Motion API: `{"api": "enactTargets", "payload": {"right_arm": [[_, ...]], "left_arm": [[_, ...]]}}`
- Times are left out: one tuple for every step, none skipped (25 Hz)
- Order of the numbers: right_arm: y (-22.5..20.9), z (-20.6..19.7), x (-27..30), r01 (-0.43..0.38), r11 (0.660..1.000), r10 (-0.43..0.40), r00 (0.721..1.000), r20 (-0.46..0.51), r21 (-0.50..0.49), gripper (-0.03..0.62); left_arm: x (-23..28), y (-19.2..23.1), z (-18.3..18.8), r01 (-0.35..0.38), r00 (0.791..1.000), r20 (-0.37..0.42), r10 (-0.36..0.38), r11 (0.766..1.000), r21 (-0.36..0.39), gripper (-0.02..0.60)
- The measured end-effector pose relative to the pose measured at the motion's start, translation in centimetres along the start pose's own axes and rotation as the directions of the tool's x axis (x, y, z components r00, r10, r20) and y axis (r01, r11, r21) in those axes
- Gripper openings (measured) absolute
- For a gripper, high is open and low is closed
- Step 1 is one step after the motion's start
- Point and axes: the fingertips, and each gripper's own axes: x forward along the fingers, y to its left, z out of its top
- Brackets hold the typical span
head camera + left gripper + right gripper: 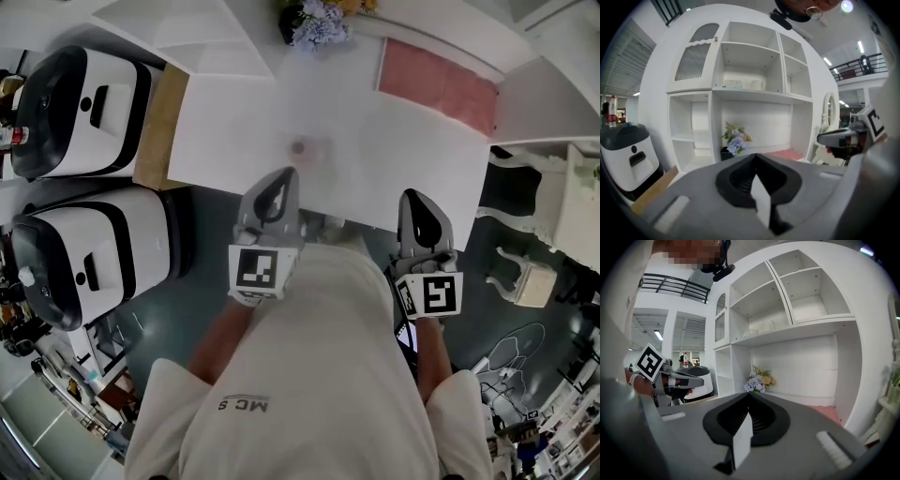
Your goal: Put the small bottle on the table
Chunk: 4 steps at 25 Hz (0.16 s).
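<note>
A small clear bottle (299, 148) with a pinkish top stands on the white table (394, 159), near its middle. My left gripper (287, 174) is held over the table's near edge, just short of the bottle, with its jaws shut and nothing between them. The right gripper (411, 196) hovers at the near edge further right, also shut and empty. In the left gripper view the jaws of the left gripper (755, 156) meet in a point. The right gripper (749, 394) looks the same in its own view. Neither gripper view shows the bottle.
A vase of flowers (314, 21) and a pink mat (438, 82) lie at the table's far side, below white shelves (750, 89). Two white machines (80, 98) (84, 253) stand at the left beside a wooden panel (159, 122). A white chair (525, 272) is at the right.
</note>
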Motion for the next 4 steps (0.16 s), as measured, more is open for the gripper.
{"api": "enactTargets", "payload": {"right_arm": [[0.09, 0.01, -0.08, 0.001, 1.0, -0.001, 1.0, 0.0, 0.0, -0.014], [0.2, 0.01, -0.13, 0.003, 1.0, -0.002, 1.0, 0.001, 0.0, -0.014], [0.32, -0.01, -0.17, 0.003, 1.0, -0.003, 1.0, 0.001, -0.001, -0.014], [0.45, -0.04, -0.2, 0.004, 1.0, -0.004, 1.0, 0.001, -0.001, -0.014]], "left_arm": [[-0.15, -0.01, 0.06, -0.001, 1.0, 0.0, 0.001, 1.0, -0.005, 0.002], [-0.3, -0.03, 0.12, -0.002, 1.0, 0.001, 0.002, 1.0, -0.013, 0.0], [-0.47, -0.04, 0.18, -0.004, 1.0, 0.001, 0.004, 1.0, -0.021, 0.002], [-0.64, -0.04, 0.24, -0.005, 1.0, 0.002, 0.005, 1.0, -0.028, 0.002]]}}
